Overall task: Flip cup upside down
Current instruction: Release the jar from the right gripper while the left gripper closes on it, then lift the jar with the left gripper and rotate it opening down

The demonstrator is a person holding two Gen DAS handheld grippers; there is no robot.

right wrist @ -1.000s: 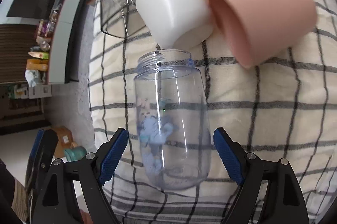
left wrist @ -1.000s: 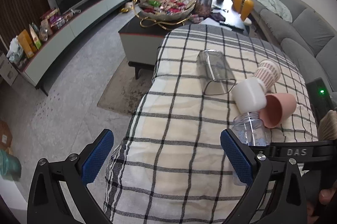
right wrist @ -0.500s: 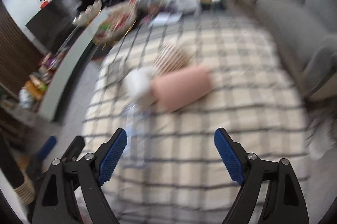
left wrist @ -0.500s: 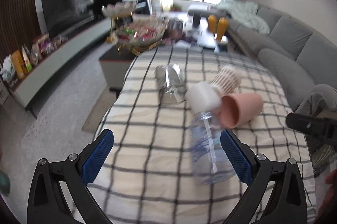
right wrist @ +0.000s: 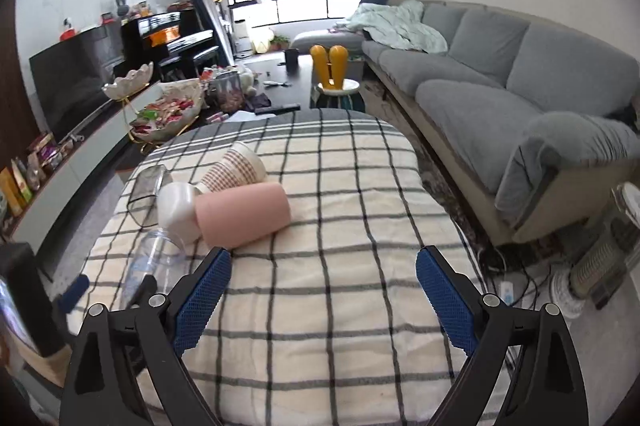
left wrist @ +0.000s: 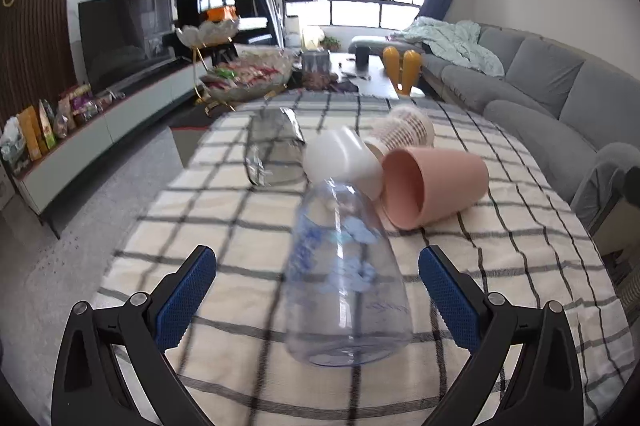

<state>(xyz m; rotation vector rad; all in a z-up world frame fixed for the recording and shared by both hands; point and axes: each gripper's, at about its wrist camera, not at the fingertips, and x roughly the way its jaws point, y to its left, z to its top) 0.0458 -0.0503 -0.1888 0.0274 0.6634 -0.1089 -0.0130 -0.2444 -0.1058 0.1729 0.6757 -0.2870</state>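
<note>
Several cups lie on their sides on the checked tablecloth [left wrist: 224, 226]. A clear plastic jar with blue print [left wrist: 344, 282] lies nearest, its base between the wide-open fingers of my left gripper [left wrist: 318, 290], not touched. Behind it lie a white cup [left wrist: 344, 162], a pink cup [left wrist: 436, 186], a striped paper cup [left wrist: 408, 128] and a clear square cup [left wrist: 274, 150]. My right gripper [right wrist: 322, 298] is open and empty above bare cloth, right of the pink cup [right wrist: 244, 218] and the jar [right wrist: 154, 258].
A grey sofa [right wrist: 520, 98] runs along the right. A dark coffee table with a snack bowl [left wrist: 248, 78] stands beyond the table's far edge. A TV unit [left wrist: 120, 38] lines the left wall. Cables and a heater [right wrist: 600, 266] sit on the floor at right.
My right gripper has let go of the clear jar's surroundings, pulling back and swinging right. My left gripper has swung right so the jar now lies between its fingers.
</note>
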